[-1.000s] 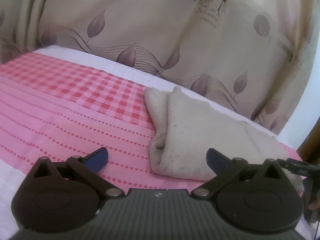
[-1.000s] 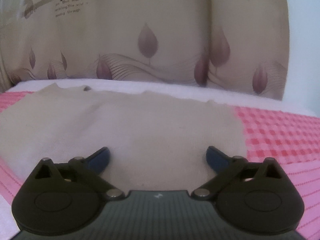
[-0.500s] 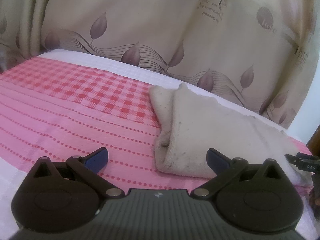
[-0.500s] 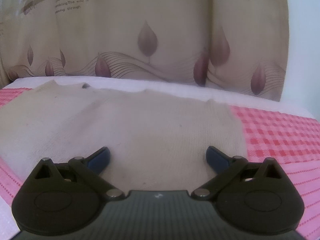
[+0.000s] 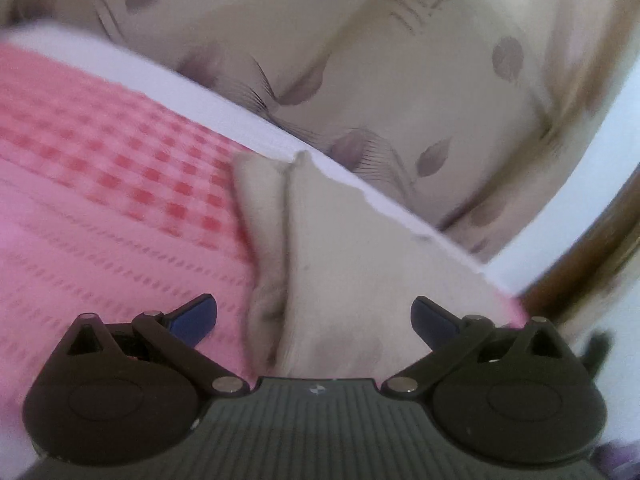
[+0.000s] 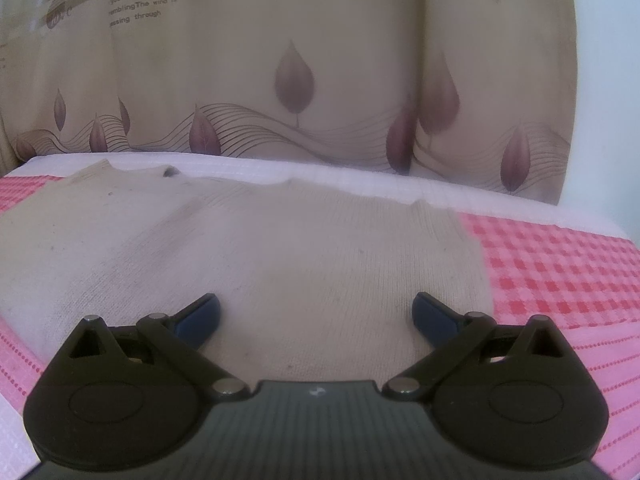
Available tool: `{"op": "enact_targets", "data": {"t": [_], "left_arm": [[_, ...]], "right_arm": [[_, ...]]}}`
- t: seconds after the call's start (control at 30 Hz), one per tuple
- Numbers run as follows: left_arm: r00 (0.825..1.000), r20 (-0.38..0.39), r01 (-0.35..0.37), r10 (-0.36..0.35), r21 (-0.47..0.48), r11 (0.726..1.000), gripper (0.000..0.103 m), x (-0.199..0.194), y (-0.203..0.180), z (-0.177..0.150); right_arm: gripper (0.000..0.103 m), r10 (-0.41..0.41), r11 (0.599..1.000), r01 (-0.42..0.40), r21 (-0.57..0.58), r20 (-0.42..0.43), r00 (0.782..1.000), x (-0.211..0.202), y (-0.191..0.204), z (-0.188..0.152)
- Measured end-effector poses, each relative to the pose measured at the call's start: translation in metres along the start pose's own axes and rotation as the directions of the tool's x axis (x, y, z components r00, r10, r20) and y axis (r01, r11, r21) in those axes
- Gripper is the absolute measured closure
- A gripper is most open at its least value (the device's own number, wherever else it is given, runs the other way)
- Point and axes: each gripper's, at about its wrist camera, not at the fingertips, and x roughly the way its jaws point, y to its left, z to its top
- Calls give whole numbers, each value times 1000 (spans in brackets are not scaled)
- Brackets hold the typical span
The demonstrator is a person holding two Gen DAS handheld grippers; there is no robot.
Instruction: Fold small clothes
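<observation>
- Pink bedding covers the bed I am working over, checked in red further back and lined with dotted stripes close to me, with a white band along its far edge.
- Nearest in the left wrist view, my left claw stands wide open with nothing between its blue tips; the frame is blurred.
- Its left tip hangs over the pink stripes and its right tip over the cream garment; I cannot tell whether either one touches.
- From this side the garment shows a folded edge, one layer lying over another, reaching away toward the white band.
- In the right wrist view my right claw is likewise spread wide and grips nothing.
- Both of its tips sit over the cream garment, which lies flat and wide here, knit ribs and a few dark specks showing.
- Past the garment's right edge the red check starts.
- Behind the bed hangs a beige curtain printed with mauve leaves, wavy lines and some lettering.
</observation>
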Motion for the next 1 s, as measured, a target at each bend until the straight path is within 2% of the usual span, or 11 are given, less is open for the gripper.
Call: {"op": "enact_targets", "data": {"t": [0.07, 0.2, 0.23, 0.3, 0.33, 0.37, 0.53, 0.63, 0.7, 0.8, 1.0], "left_arm": [[999, -28, 25, -26, -37, 999, 5, 14, 9, 17], [994, -99, 42, -41, 8, 999, 5, 43, 9, 44], [994, -106, 32, -30, 16, 999, 9, 49, 8, 48], [994, -110, -1, 6, 47, 999, 24, 59, 3, 54], [993, -115, -21, 30, 73, 997, 52, 64, 1, 54], [991, -121, -51, 62, 98, 994, 74, 69, 0, 54], [994, -92, -52, 51, -3, 999, 78, 71, 2, 51], [997, -60, -44, 42, -41, 998, 78, 66, -16, 55], [997, -55, -49, 46, -67, 997, 78, 63, -34, 60], [997, -52, -68, 65, -49, 996, 78, 64, -71, 66], [994, -74, -83, 81, -16, 996, 79, 79, -150, 61]], "right_arm": [[0, 3, 1000, -3, 5, -1, 1000, 0, -1, 0], [0, 5, 1000, -5, 4, 2, 1000, 1, -2, 0], [0, 5, 1000, -5, 5, 2, 1000, 1, -2, 0], [0, 5, 1000, -5, 5, 2, 1000, 1, -2, 0], [0, 6, 1000, -6, 5, 3, 1000, 1, -2, 0], [0, 7, 1000, -7, 5, 4, 1000, 1, -2, 0], [0, 28, 999, -28, 26, 14, 1000, 0, -6, 0], [0, 88, 994, -91, 64, 49, 995, -6, -14, -1], [0, 134, 985, -143, 94, 96, 986, -14, -21, -3], [0, 196, 967, -219, 133, 164, 967, -26, -29, -8], [0, 297, 944, -316, 97, 172, 939, -33, -24, -10]]}}
